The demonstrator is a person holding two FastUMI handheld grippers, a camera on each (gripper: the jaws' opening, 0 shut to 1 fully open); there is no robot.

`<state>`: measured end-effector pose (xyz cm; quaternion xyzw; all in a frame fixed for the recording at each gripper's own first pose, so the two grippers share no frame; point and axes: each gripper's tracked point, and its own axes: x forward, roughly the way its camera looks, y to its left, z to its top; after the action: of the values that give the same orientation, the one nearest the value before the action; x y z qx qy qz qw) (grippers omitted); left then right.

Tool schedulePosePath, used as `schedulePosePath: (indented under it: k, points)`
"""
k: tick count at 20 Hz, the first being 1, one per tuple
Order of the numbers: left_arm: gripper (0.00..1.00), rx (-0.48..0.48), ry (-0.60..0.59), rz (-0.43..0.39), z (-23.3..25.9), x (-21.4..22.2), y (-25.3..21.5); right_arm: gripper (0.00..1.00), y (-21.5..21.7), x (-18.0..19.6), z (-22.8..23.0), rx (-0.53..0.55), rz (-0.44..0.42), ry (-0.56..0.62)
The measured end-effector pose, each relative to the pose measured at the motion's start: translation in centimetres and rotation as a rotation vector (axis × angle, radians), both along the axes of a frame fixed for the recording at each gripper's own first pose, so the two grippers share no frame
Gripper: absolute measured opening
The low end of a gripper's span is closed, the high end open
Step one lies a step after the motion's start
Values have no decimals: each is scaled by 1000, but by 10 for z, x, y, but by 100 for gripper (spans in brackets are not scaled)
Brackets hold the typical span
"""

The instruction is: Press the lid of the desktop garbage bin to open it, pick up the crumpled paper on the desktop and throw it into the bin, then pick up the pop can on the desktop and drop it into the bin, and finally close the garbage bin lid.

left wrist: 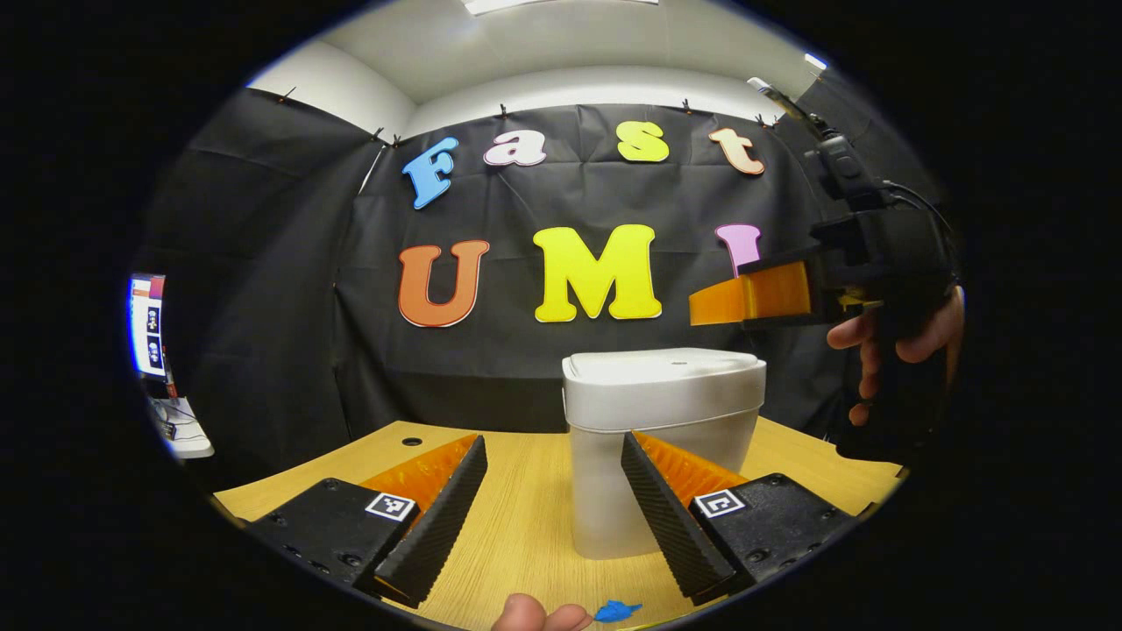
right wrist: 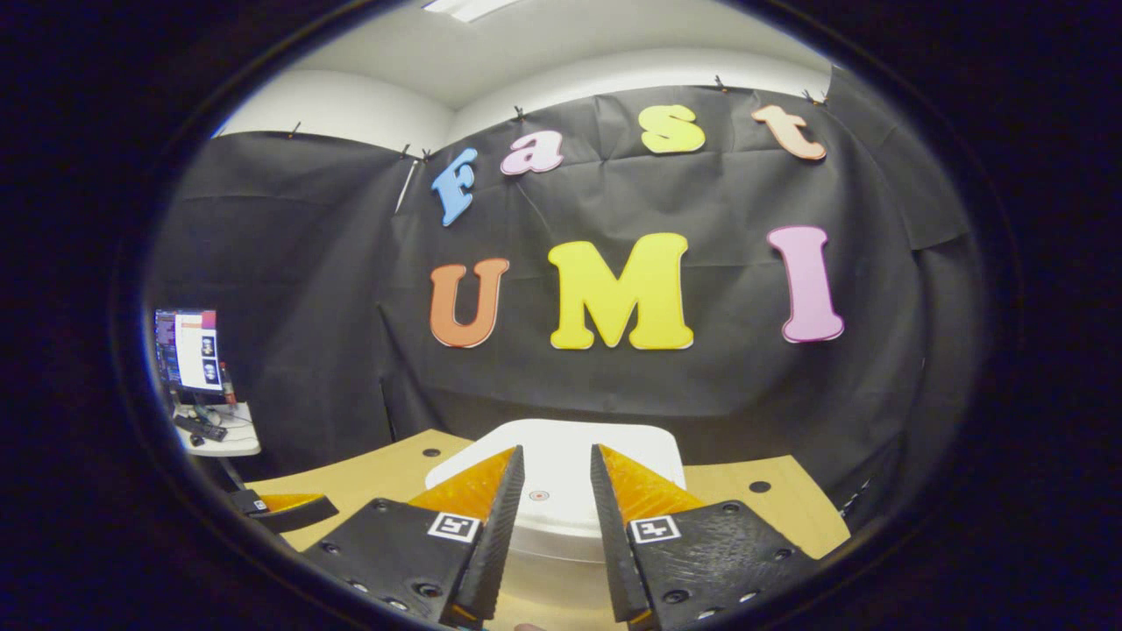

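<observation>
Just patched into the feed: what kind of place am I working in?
Likely an indoor recording booth, not a home: black cloth wall, a wooden desktop holding a white garbage bin, and a monitor on a side desk.

The bin (left wrist: 663,438) ahead of the left gripper (left wrist: 554,504) looks like smooth plastic — its lid (right wrist: 561,478), under the right gripper (right wrist: 557,526), has a soft sheen. The table (left wrist: 526,526) beneath the fingers (left wrist: 434,517) shows matt wood grain; those fingers carry ribbed, rough-looking inner faces.
</observation>
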<state>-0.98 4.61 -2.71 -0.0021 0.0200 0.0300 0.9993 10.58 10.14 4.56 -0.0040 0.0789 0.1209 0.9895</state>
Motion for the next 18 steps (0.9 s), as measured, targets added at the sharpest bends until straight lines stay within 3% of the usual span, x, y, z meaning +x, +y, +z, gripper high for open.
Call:
schedulePosePath:
  k: [1,3,4,6,18]
  points:
    - [99,-2,-1,3,-1,-1,1,53,-1,6,-5,-5,-15,15]
    - [99,-9,1,9,-2,0,6,15,7,12,-7,8,4,43]
    - [99,-12,2,13,-3,0,10,6,13,12,-9,2,29,55]
    - [99,-18,6,20,-6,1,14,0,12,15,-16,0,29,90]
    - [99,-38,6,30,-7,0,21,1,14,17,-47,-38,61,240]
